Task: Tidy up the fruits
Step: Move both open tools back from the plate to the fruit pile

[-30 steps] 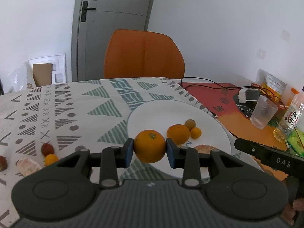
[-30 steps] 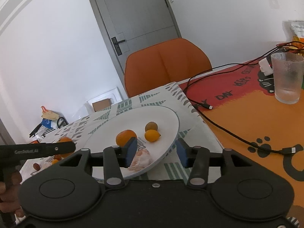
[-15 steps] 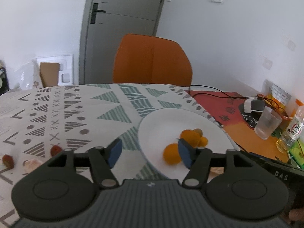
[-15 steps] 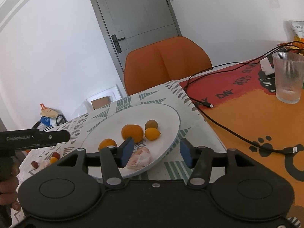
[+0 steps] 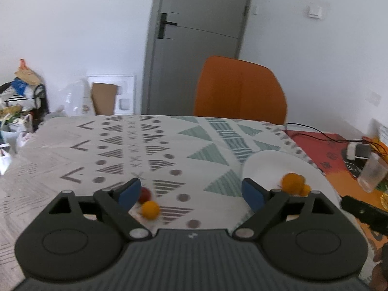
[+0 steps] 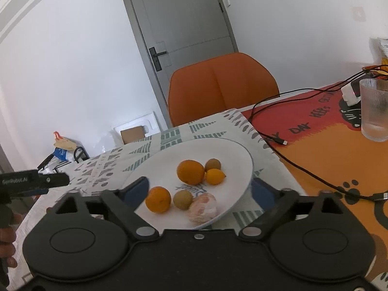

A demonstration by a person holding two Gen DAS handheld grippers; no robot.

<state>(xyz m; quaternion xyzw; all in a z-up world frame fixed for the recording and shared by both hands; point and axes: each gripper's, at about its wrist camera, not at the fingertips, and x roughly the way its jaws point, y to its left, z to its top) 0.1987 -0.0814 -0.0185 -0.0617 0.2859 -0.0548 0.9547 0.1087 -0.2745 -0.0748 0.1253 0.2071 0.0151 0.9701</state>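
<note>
A white plate [image 6: 242,160] on the patterned tablecloth holds two oranges [image 6: 190,172] [image 6: 158,199], a small yellow fruit [image 6: 214,176], two brown fruits [image 6: 183,199] and a peeled citrus [image 6: 202,207]. My right gripper [image 6: 200,190] is open and empty just above the plate's near edge. My left gripper [image 5: 191,192] is open and empty over the cloth, left of the plate [image 5: 264,167]. A small yellow fruit [image 5: 150,209] and a red fruit [image 5: 145,194] lie on the cloth by its left finger.
An orange chair [image 6: 220,84] stands behind the table. A black cable [image 6: 303,167] runs across the orange mat, with a ribbed glass [image 6: 374,118] at the far right. The left gripper's body [image 6: 34,181] shows at the left of the right wrist view.
My left gripper let go of the orange onto the plate, opened wide and swung left toward the loose fruits on the cloth. My right gripper opened wider over the plate.
</note>
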